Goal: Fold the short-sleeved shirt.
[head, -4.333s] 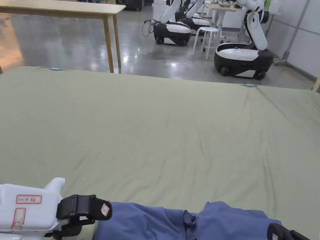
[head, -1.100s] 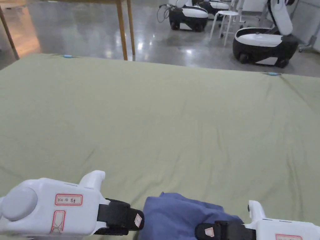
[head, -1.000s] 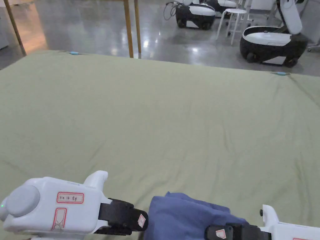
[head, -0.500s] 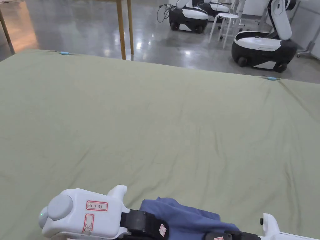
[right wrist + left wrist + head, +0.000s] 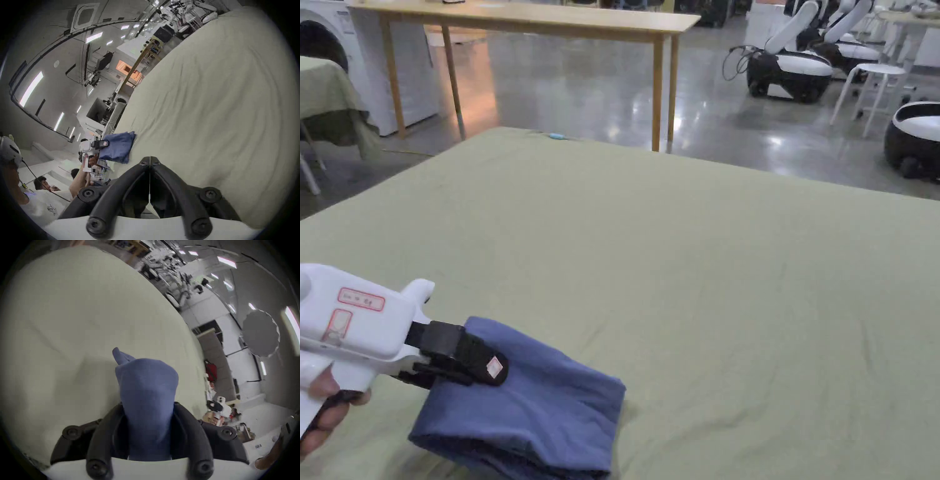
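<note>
Left hand-held gripper [image 5: 481,369] clamped on folded blue cotton shirt [image 5: 544,406], lifting bundle off green-covered surface [image 5: 706,262]; right hand-held gripper [image 5: 150,160] closed, empty

left gripper [image 5: 481,369]: body cut off by the head view's left edge
folded blue shirt [image 5: 531,406]: lower edge cut by the frame bottom; gripped part hidden between the jaws
</note>
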